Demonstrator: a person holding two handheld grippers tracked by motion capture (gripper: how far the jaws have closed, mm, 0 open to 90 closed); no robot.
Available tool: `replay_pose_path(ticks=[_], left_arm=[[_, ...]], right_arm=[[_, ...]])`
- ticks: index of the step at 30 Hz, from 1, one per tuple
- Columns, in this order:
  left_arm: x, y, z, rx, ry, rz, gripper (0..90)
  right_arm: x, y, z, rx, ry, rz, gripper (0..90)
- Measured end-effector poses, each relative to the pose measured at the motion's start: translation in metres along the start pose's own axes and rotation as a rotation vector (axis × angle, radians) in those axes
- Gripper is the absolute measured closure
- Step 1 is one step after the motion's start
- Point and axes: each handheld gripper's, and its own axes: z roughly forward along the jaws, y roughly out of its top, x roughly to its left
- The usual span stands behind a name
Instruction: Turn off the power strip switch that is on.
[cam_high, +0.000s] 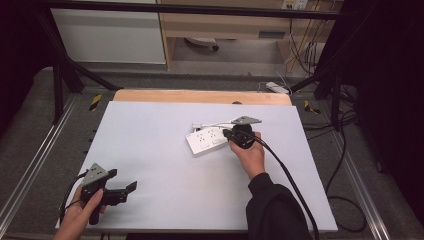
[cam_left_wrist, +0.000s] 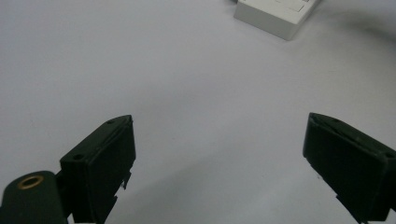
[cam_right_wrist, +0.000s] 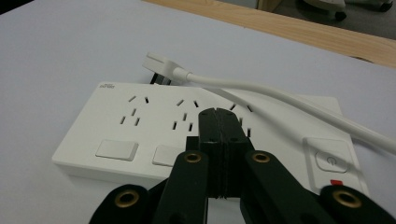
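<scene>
The white power strip (cam_high: 207, 140) lay on the white surface (cam_high: 150, 165). To press its switch (cam_right_wrist: 330, 160) well, push straight down, gently. The right hand-held gripper (cam_right_wrist: 225, 122) was over the strip, pinched tight, holding nothing. The left hand-held gripper (cam_high: 121, 185) sat far from the strip, wide open, empty.

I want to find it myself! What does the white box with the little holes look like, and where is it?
Look at the big white table, right of its middle, just ahead of the right gripper, whose jaws are shut. There lies the power strip: a flat white box. Rows of small plug slots, square buttons and its white cord draped across it tell it apart.
</scene>
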Motion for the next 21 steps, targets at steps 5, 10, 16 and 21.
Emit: replay_pose_path(ticks=[5,10,16,21], left_arm=[[0.0,0.0,0.0,0.0,0.0,-0.001,9.4],[0.001,0.0,0.0,0.003,0.004,-0.002,9.4],[0.0,0.0,0.0,0.004,0.002,-0.002,9.4],[0.001,0.0,0.001,0.007,0.003,-0.002,9.4]], right_arm=[[0.001,-0.001,0.001,0.004,0.002,0.008,90.0],[0.001,-0.002,0.003,0.004,0.005,0.009,90.0],[0.002,-0.004,0.007,0.013,0.01,0.01,90.0],[0.006,-0.007,0.012,0.021,0.022,0.016,90.0]])
